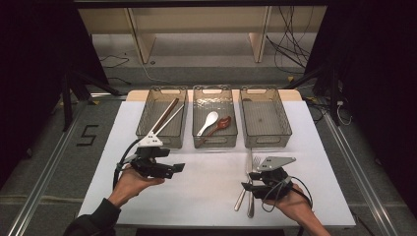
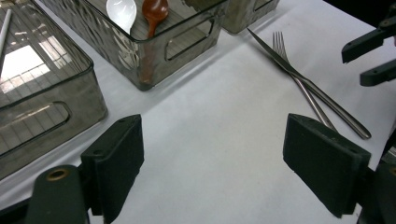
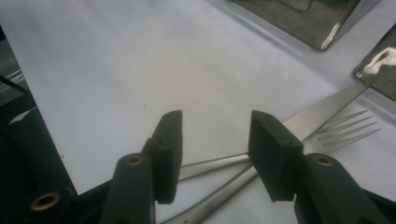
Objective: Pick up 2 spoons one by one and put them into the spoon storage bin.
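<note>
knife (image 3: 322, 112) tip cut off at frame edge, fork (image 3: 345, 130) handle hidden behind jaws — contact unclear

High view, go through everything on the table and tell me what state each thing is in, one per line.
Left bin: holds chopsticks.
Middle bin: holds a white spoon and a brown spoon.
Right bin: empty.
Knife and fork: lying crossed on the table.
Left gripper: open, empty.
Right gripper: open, straddling both handles.
</note>
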Action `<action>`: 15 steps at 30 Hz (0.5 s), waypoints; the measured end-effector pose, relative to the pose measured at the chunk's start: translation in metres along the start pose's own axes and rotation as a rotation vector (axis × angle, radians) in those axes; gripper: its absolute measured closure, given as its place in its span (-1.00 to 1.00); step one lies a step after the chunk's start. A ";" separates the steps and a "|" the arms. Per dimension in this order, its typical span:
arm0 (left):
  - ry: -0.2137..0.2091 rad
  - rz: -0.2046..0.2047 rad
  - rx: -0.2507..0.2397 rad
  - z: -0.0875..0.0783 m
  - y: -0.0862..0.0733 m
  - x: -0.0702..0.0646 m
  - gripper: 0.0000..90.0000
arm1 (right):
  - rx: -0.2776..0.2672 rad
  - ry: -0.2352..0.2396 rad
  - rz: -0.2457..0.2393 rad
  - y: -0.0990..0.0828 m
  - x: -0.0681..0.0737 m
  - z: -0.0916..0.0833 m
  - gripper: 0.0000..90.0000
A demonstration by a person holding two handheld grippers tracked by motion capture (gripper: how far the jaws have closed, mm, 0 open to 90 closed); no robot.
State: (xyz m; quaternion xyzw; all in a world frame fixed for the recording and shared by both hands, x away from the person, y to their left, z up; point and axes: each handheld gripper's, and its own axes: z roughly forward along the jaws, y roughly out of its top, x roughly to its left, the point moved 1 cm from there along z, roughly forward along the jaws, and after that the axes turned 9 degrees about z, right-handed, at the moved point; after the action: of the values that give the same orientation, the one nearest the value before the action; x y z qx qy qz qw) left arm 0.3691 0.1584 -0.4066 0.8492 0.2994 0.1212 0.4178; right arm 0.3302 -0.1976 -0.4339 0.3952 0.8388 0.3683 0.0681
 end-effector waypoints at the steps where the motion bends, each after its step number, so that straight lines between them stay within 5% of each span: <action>1: 0.000 0.003 -0.003 0.000 -0.002 -0.001 -0.56 | 0.008 0.000 0.001 -0.001 0.000 0.001 0.34; 15: 0.027 0.001 0.025 -0.008 -0.021 0.000 -0.57 | 0.124 0.044 -0.037 -0.007 0.003 0.022 0.80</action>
State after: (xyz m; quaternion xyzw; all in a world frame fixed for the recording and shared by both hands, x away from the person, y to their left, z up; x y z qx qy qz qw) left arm 0.3570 0.1729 -0.4179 0.8527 0.3062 0.1290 0.4030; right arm 0.3326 -0.1858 -0.4538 0.3750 0.8685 0.3227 0.0315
